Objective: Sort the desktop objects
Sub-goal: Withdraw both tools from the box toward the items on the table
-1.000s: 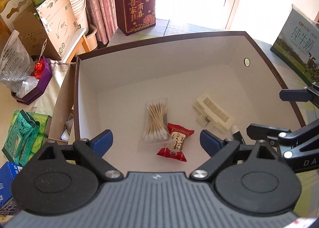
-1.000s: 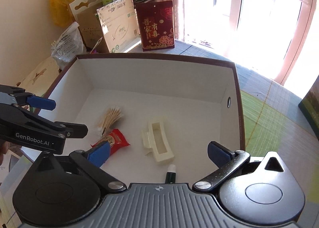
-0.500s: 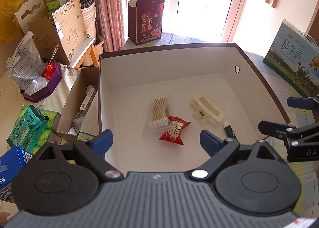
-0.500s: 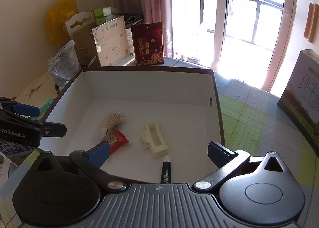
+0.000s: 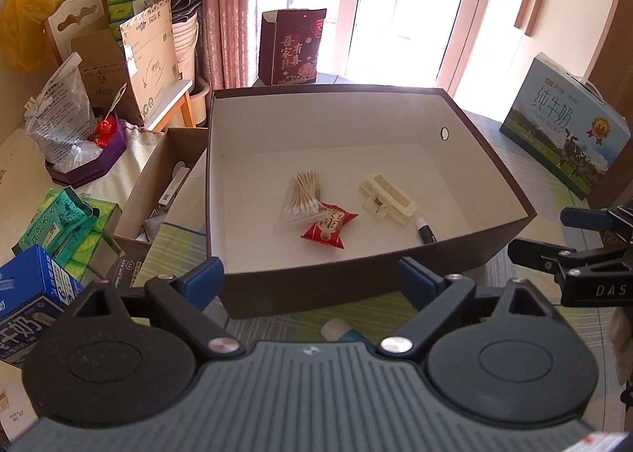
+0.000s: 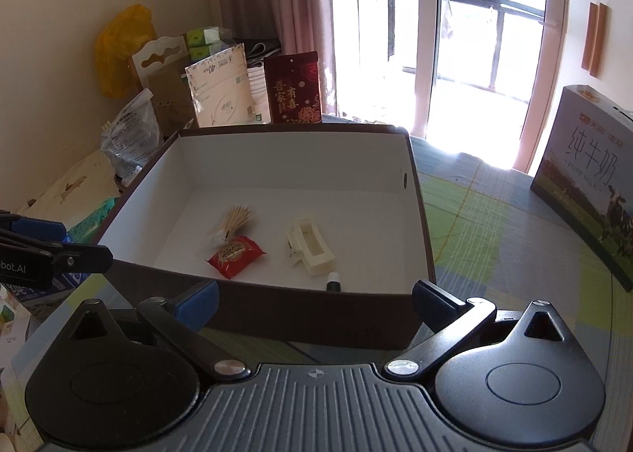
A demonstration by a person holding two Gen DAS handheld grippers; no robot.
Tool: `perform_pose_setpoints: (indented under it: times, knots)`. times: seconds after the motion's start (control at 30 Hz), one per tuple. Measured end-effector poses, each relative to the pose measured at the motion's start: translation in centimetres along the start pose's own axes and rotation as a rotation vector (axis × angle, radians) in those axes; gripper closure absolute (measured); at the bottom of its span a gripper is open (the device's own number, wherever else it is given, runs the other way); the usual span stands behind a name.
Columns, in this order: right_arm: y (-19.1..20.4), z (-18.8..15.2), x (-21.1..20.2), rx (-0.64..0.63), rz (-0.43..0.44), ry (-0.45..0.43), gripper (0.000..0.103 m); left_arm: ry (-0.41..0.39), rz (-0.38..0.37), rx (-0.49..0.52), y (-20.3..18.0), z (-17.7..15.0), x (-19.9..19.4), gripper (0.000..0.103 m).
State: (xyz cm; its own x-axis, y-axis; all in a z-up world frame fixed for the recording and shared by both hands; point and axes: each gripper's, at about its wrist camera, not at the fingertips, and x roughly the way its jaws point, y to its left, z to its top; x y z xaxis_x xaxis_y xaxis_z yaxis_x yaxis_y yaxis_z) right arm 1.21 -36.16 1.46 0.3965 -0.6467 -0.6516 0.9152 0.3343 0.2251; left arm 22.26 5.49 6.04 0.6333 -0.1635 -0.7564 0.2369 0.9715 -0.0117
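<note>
Item: brown box [image 5: 356, 285], white inside, standing on the worktop [image 6: 494, 222], which wears a green striped cloth. Contents, on the box floor toward its near wall:

- Cotton swabs [image 5: 302, 196] in a clear sleeve, left of centre. We judge them very light and the film slippery; best pinched across the middle of the bundle.
- Red snack packet [image 5: 329, 223], touching the swabs' near end. Soft and crinkly by our estimate; take it across the body.
- Cream hair clip [image 5: 387, 200], right of centre. Stiff plastic, probably light; grip across the long bar.
- Dark marker pen [image 5: 425, 230], just beside the clip, near the front wall. Round, likely to roll; grip mid-barrel.

Left gripper [image 5: 312, 280]: jaws spread wide, holding nothing, poised outside the near wall. Right gripper [image 6: 316, 299]: likewise spread and empty.

View notes: the left wrist view shows the whole pen, a pale-capped item [image 5: 340, 331] on the cloth below the gripper, and a blue carton [image 5: 27, 301] at far left. The right wrist view hides most of the pen [image 6: 334, 281] behind the front wall, but shows the open cloth right of the box and the milk carton [image 6: 589, 179].
</note>
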Motion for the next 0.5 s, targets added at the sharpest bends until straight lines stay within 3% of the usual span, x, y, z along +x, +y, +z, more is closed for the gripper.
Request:
perform_pose_setpoints:
  times: [0.5]
  knots:
    - [-0.9,-5.6,-4.2,0.057,0.006,-0.005,0.002,0.061,-0.037,0.033,-0.2,-7.3,-1.4,0.011]
